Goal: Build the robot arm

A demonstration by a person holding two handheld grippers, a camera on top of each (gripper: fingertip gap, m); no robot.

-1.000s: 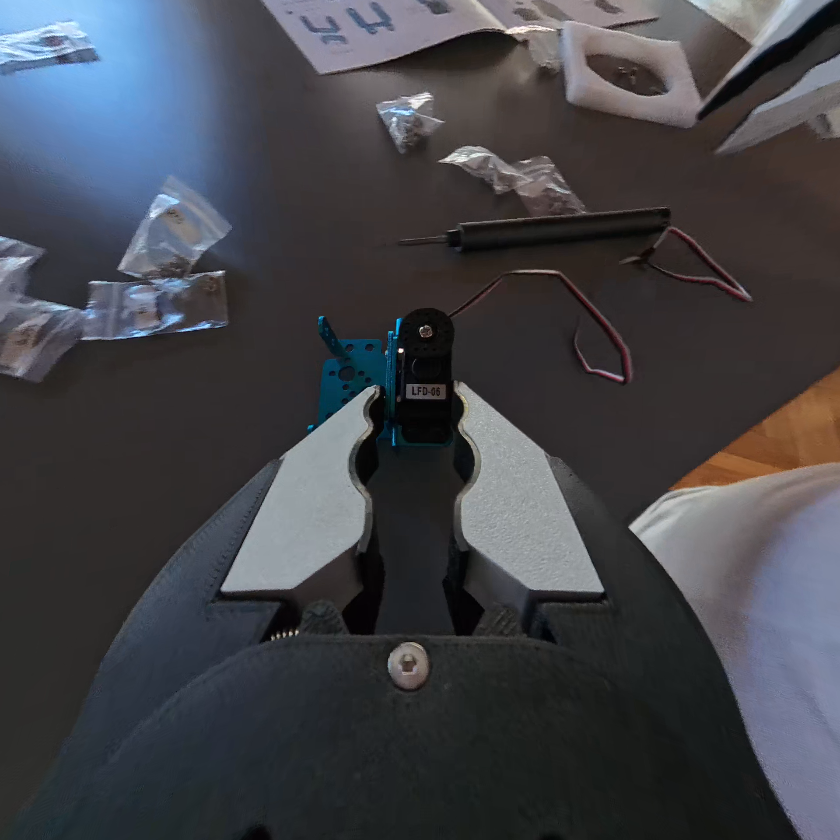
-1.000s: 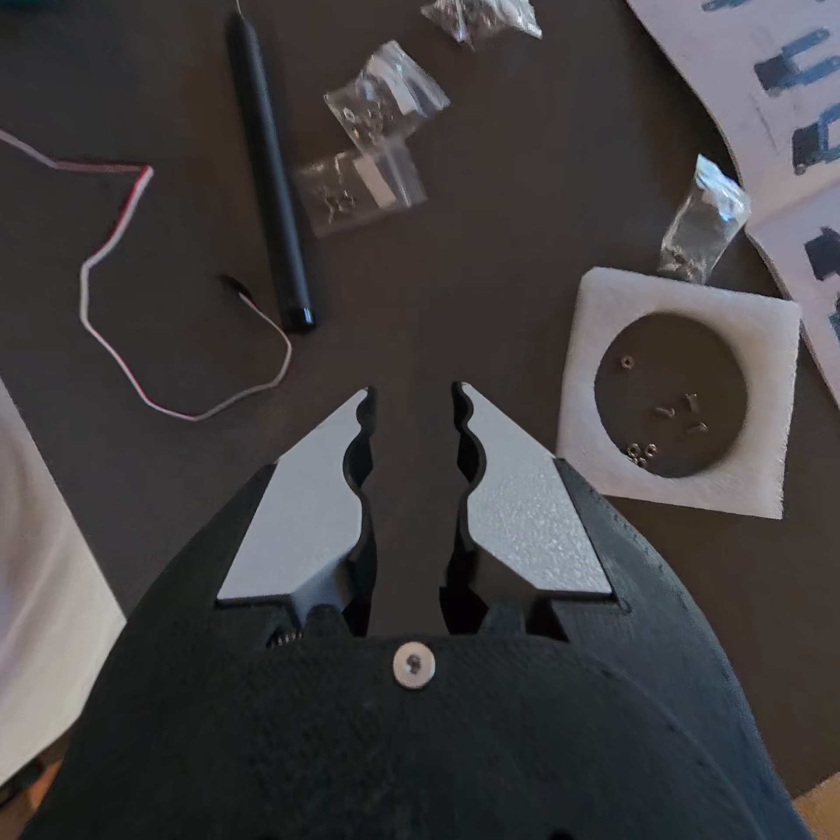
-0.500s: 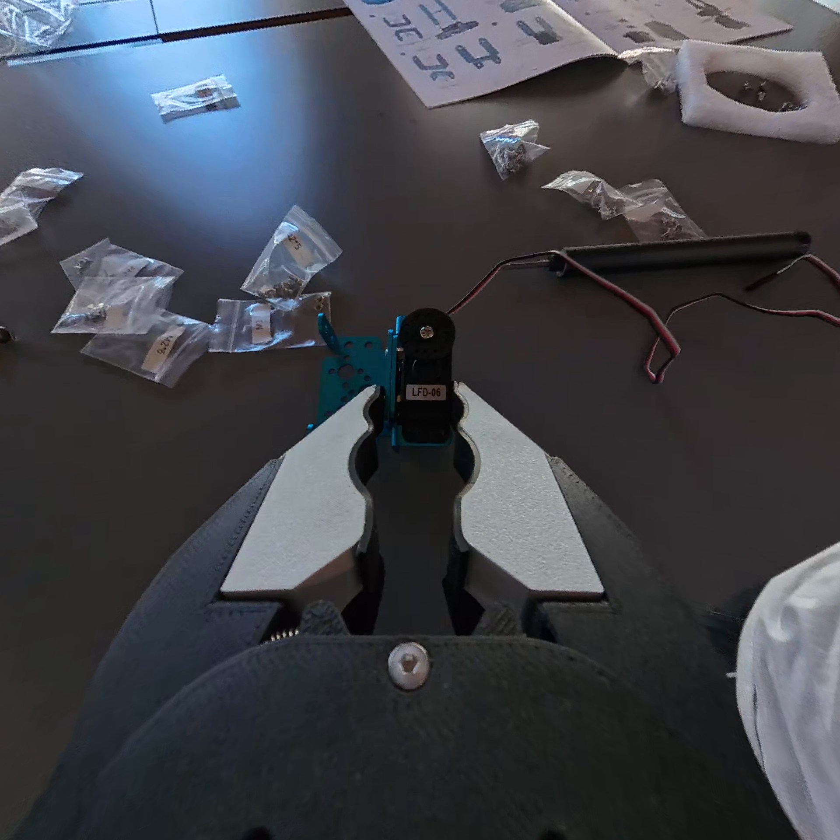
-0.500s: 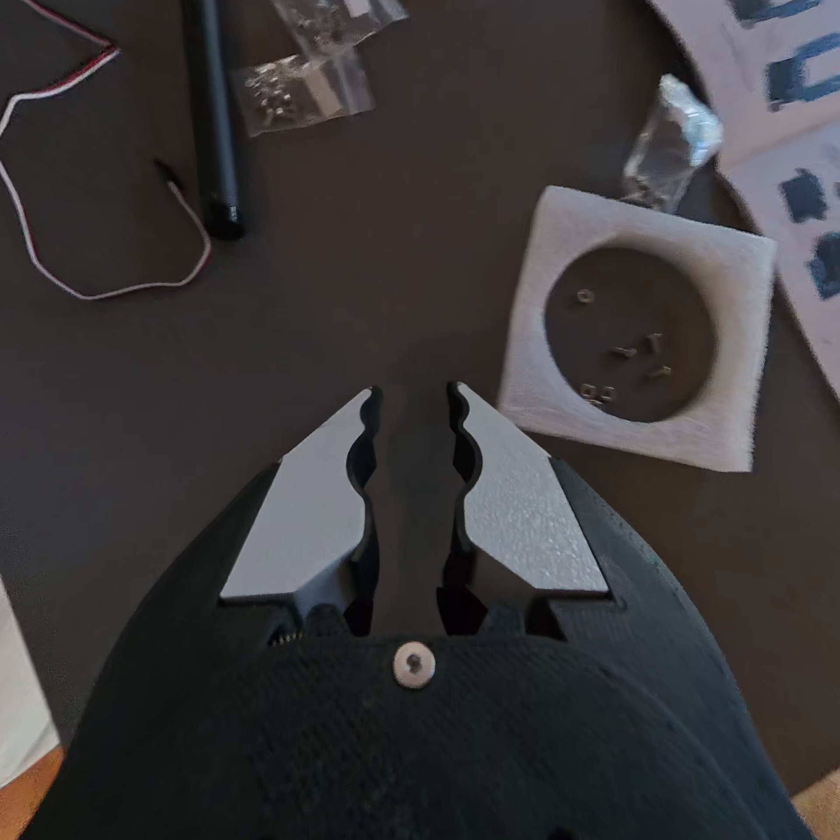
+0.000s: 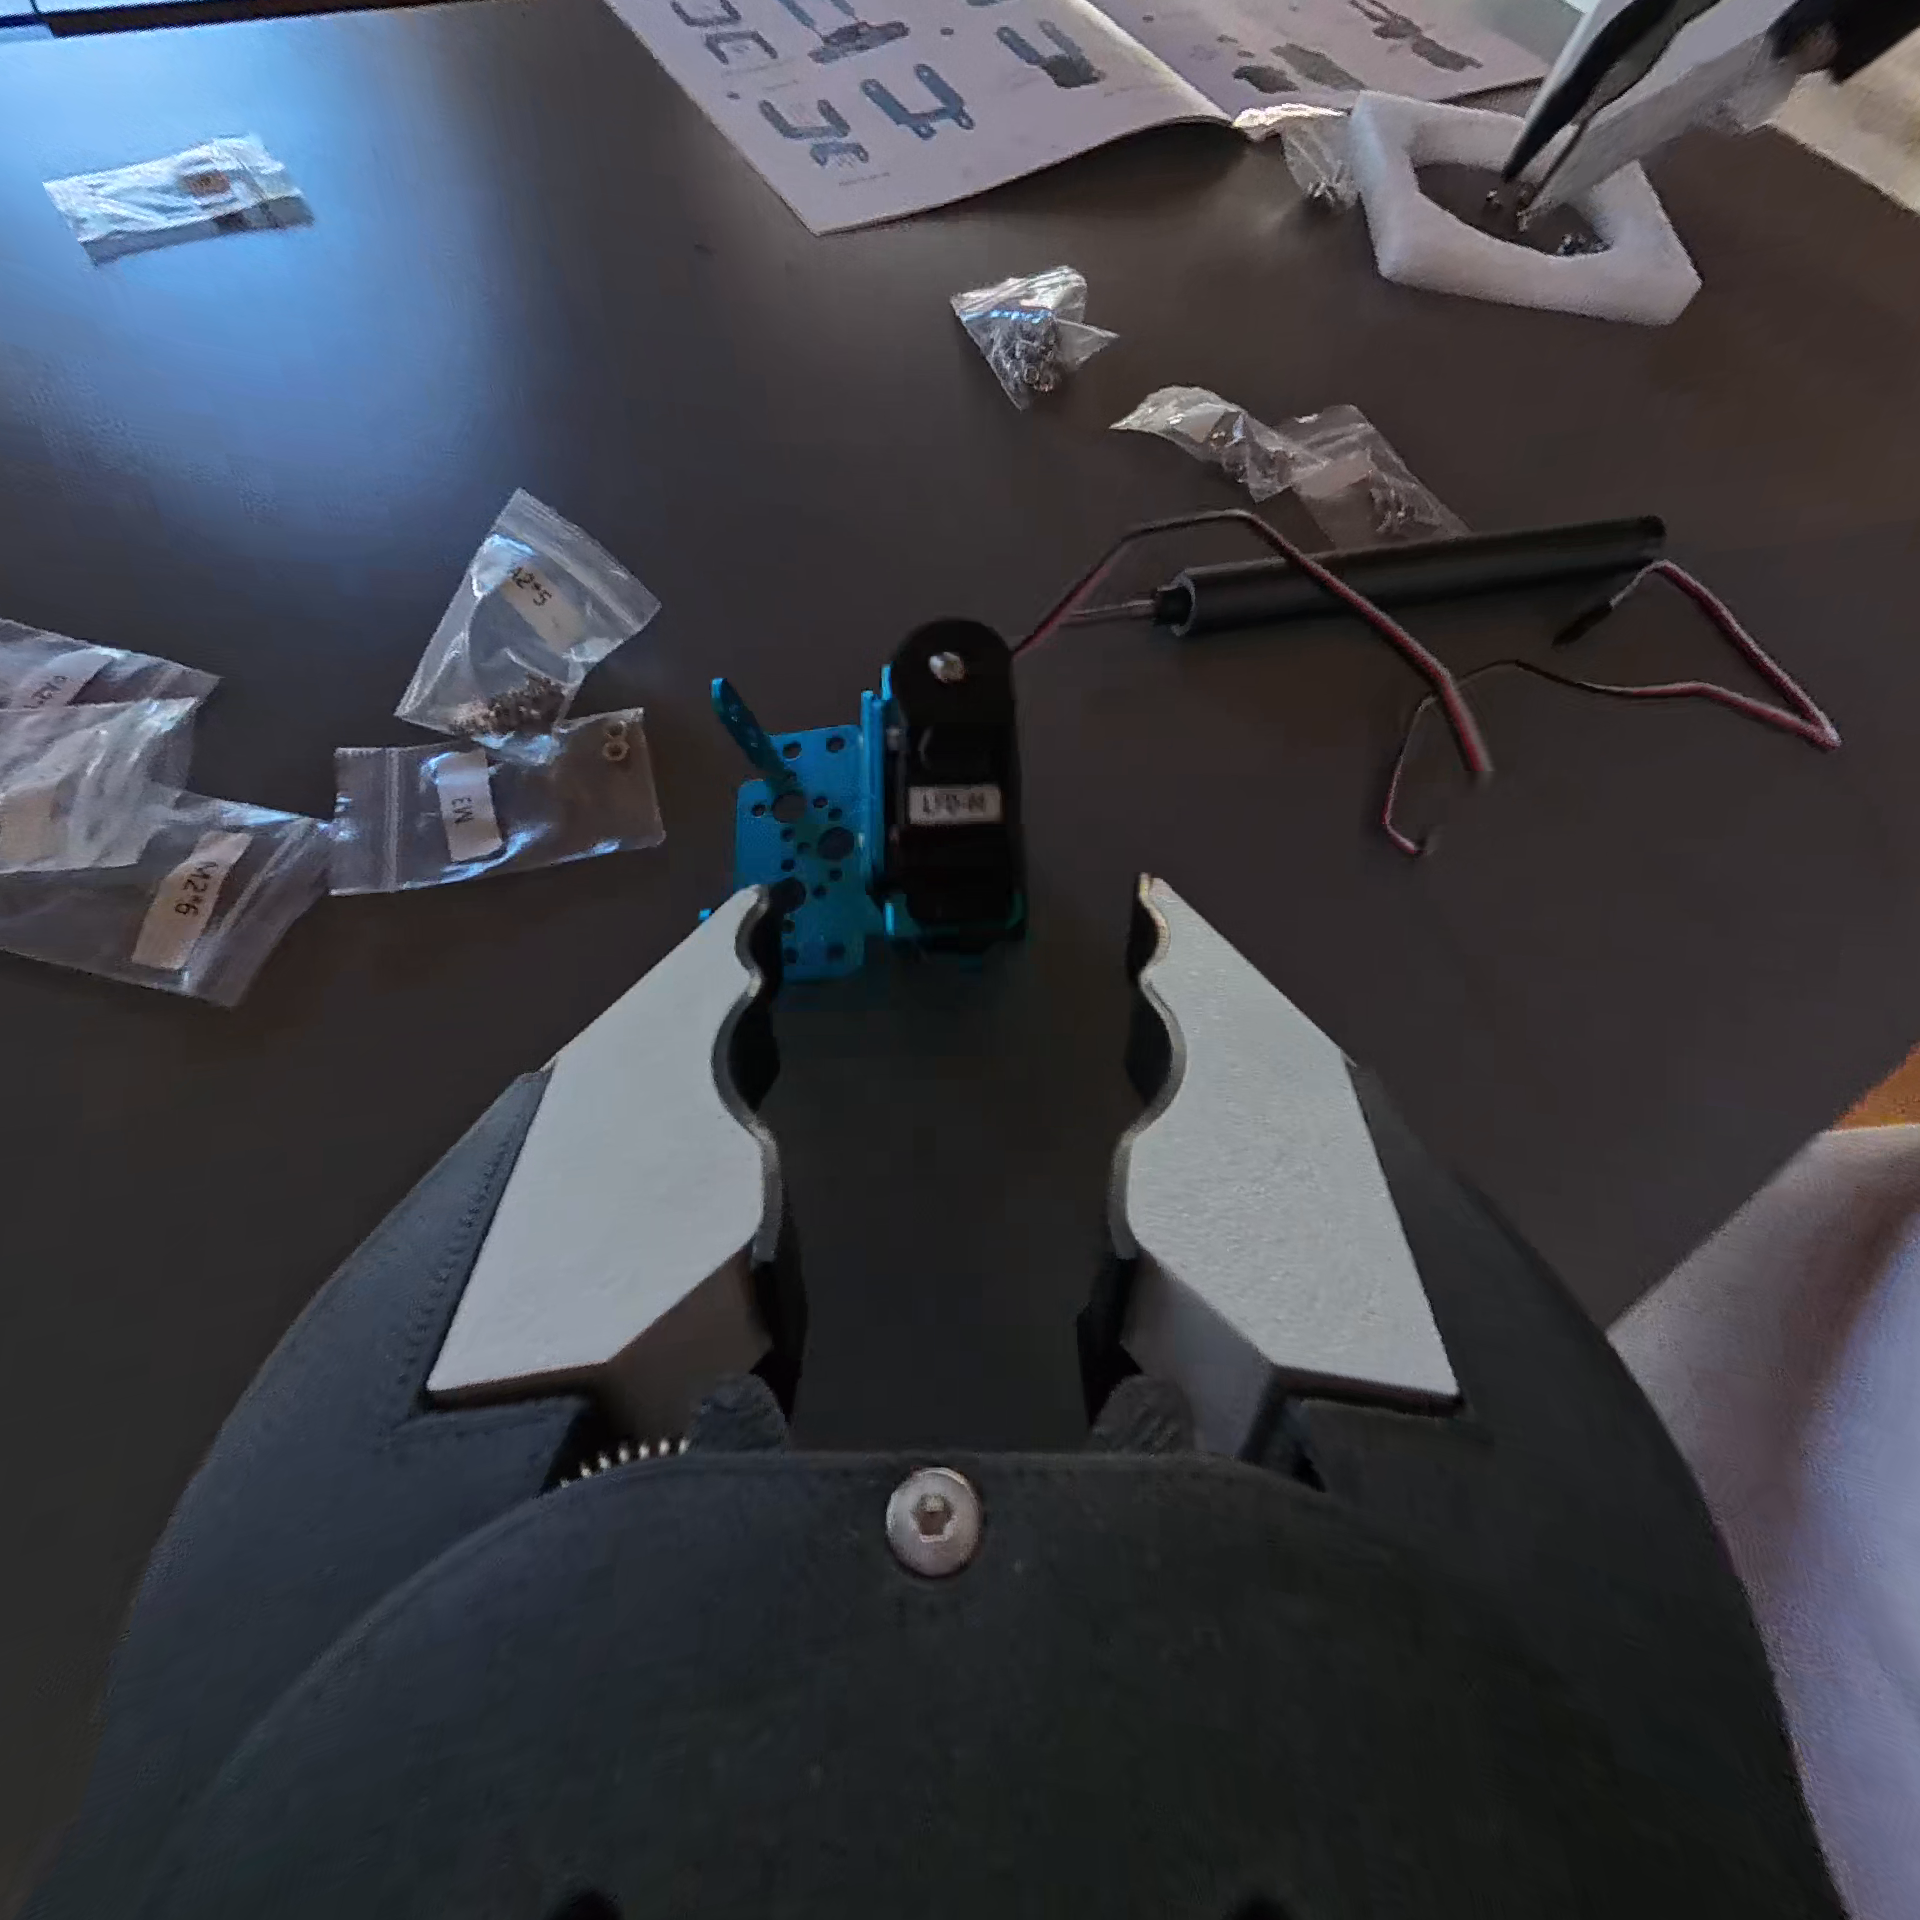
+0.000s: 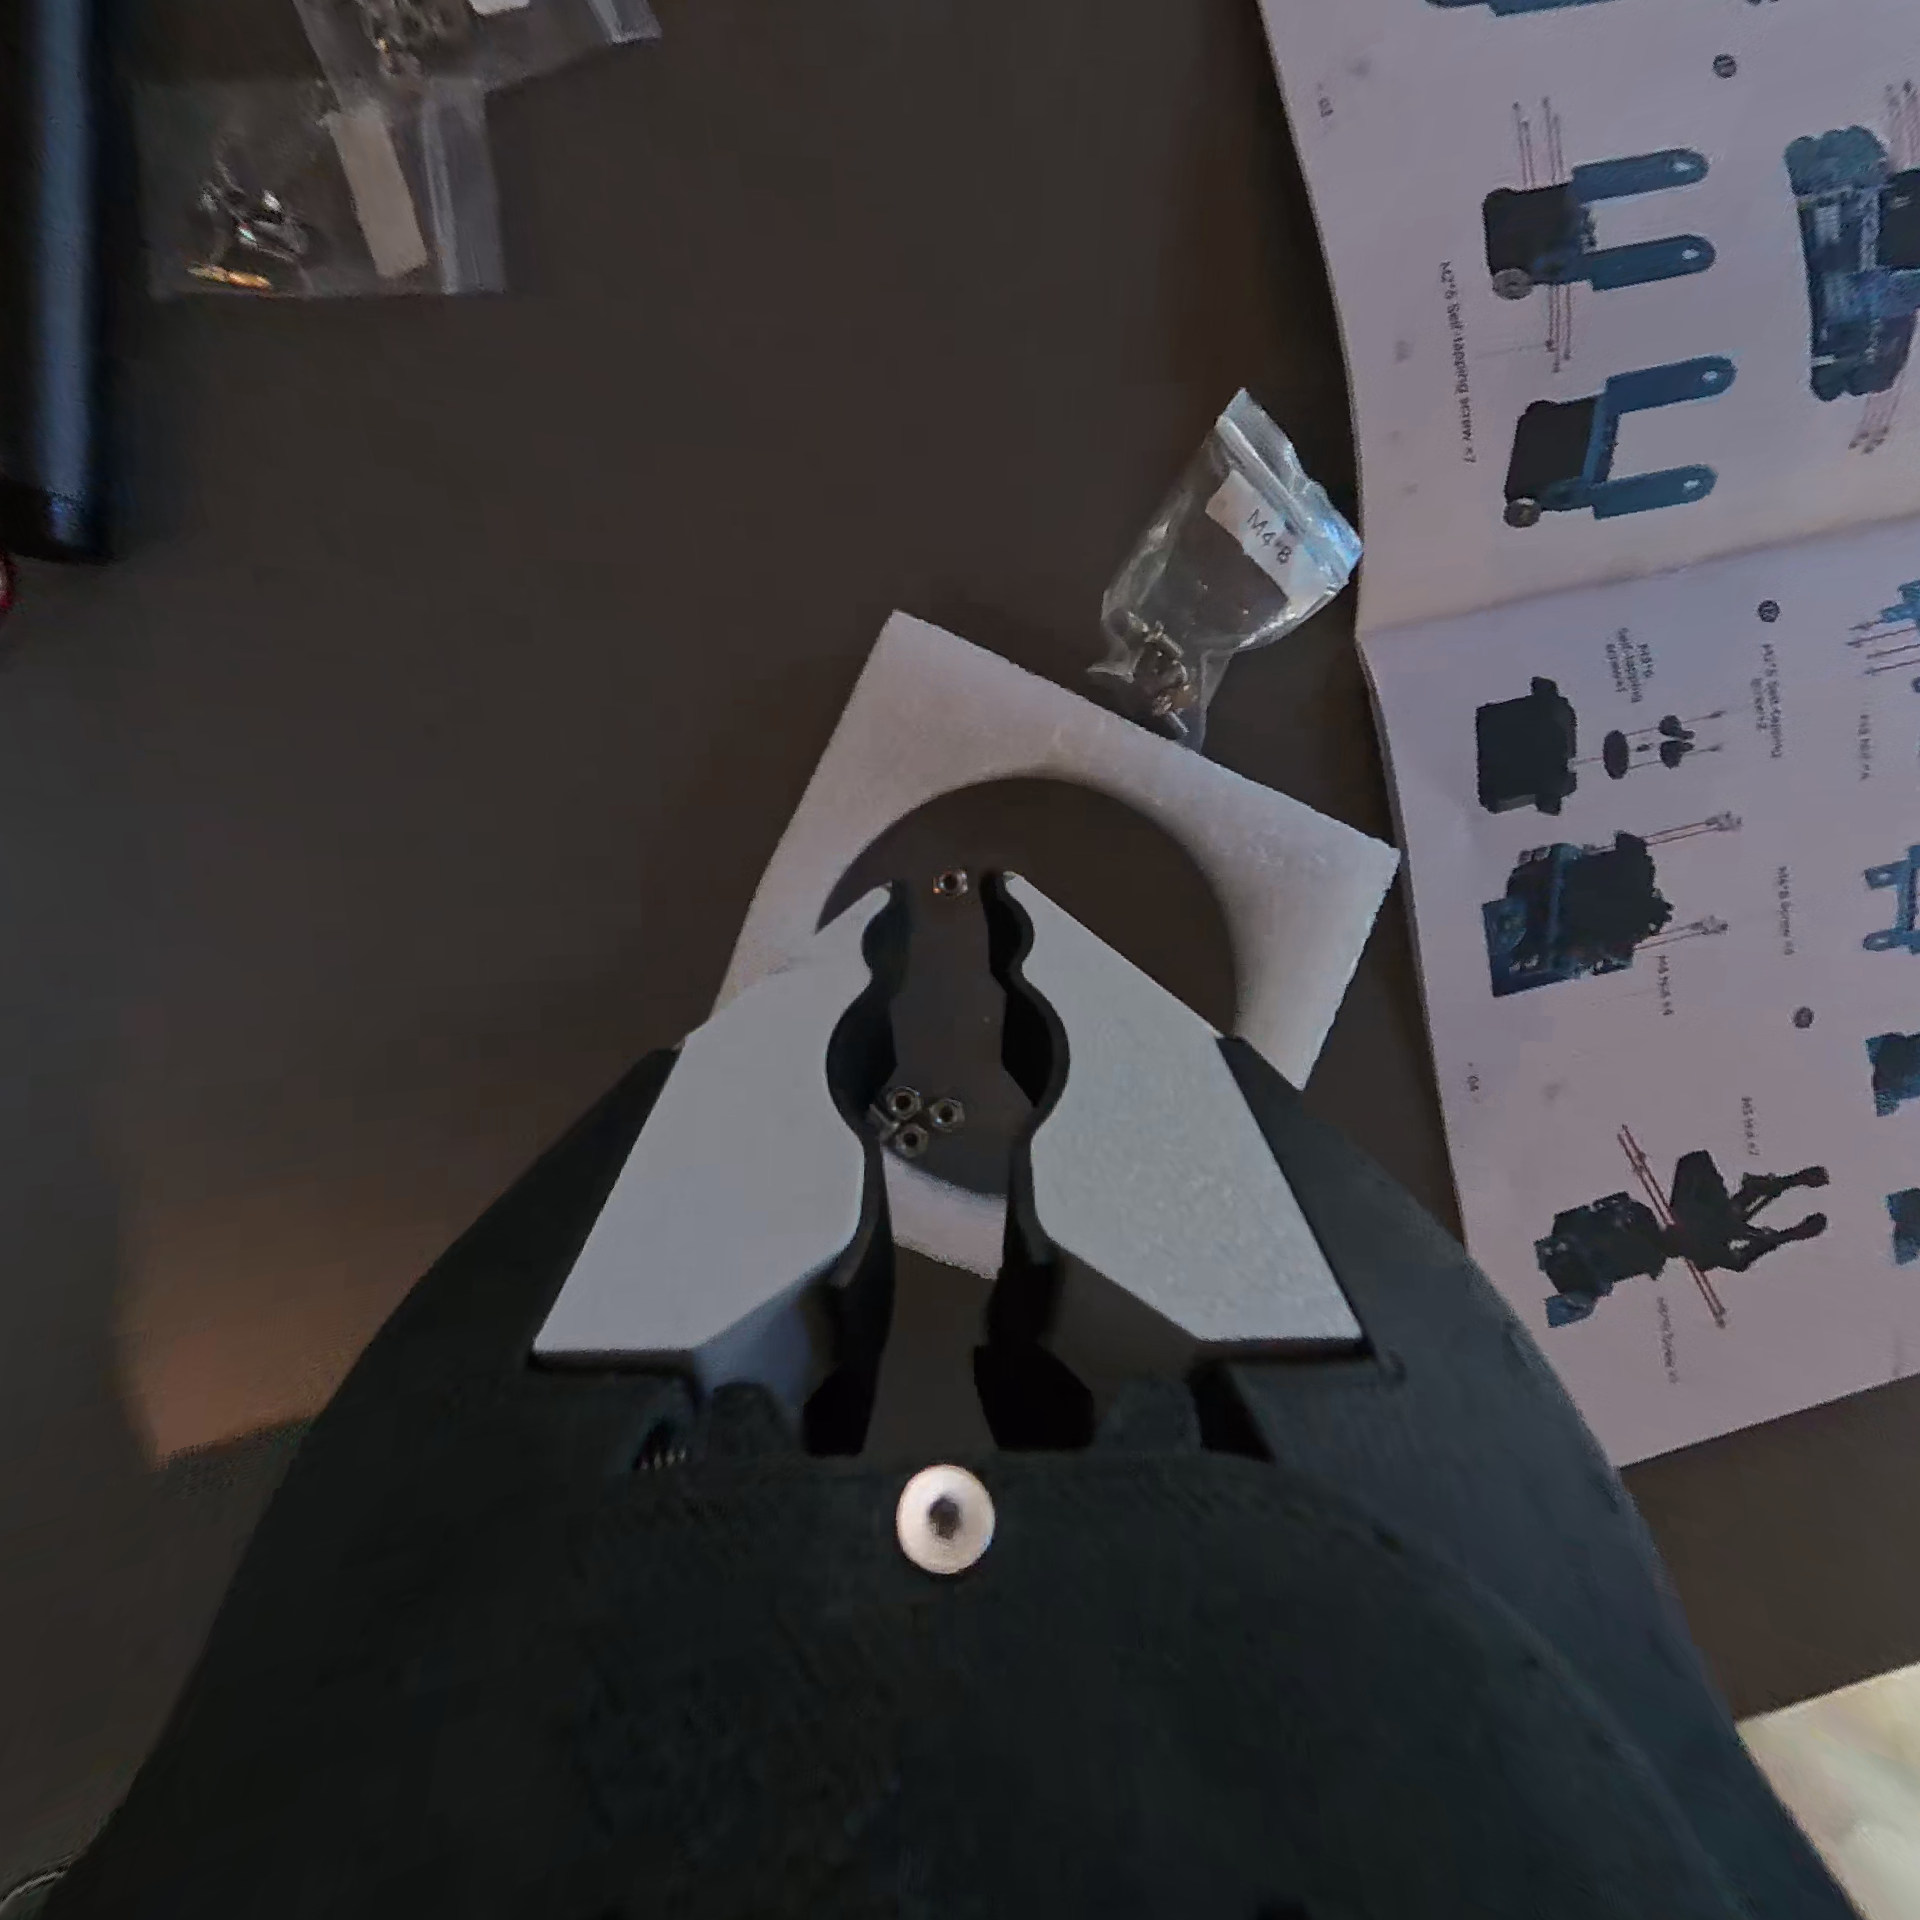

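Observation:
My left gripper [image 5: 945, 899] is open and empty. A black servo [image 5: 954, 790] fixed in a blue metal bracket [image 5: 805, 862] stands on the dark table just beyond its tips; the left fingertip overlaps the bracket's edge. My right gripper [image 6: 948, 885] is low over a white foam tray [image 6: 1195, 810] with a round hole, its jaws narrowed but apart. A small nut [image 6: 948, 883] lies between its tips, untouched on either side. A cluster of nuts [image 6: 914, 1117] lies farther back between the fingers. The right gripper also shows in the left wrist view [image 5: 1522, 197], dipped into the foam tray [image 5: 1455, 270].
A black screwdriver [image 5: 1455, 571] and the servo's red-black wire [image 5: 1455, 707] lie right of the servo. Several clear bags of hardware [image 5: 499, 800] lie left and behind. An open manual [image 6: 1610, 727] is beside the tray. A white sleeve [image 5: 1818, 1455] is at the right. Left tips to right tips: about 40 cm.
My left gripper has opened and let go of the servo, which stands on the table. My right gripper has moved forward and down over the foam tray, jaws narrower.

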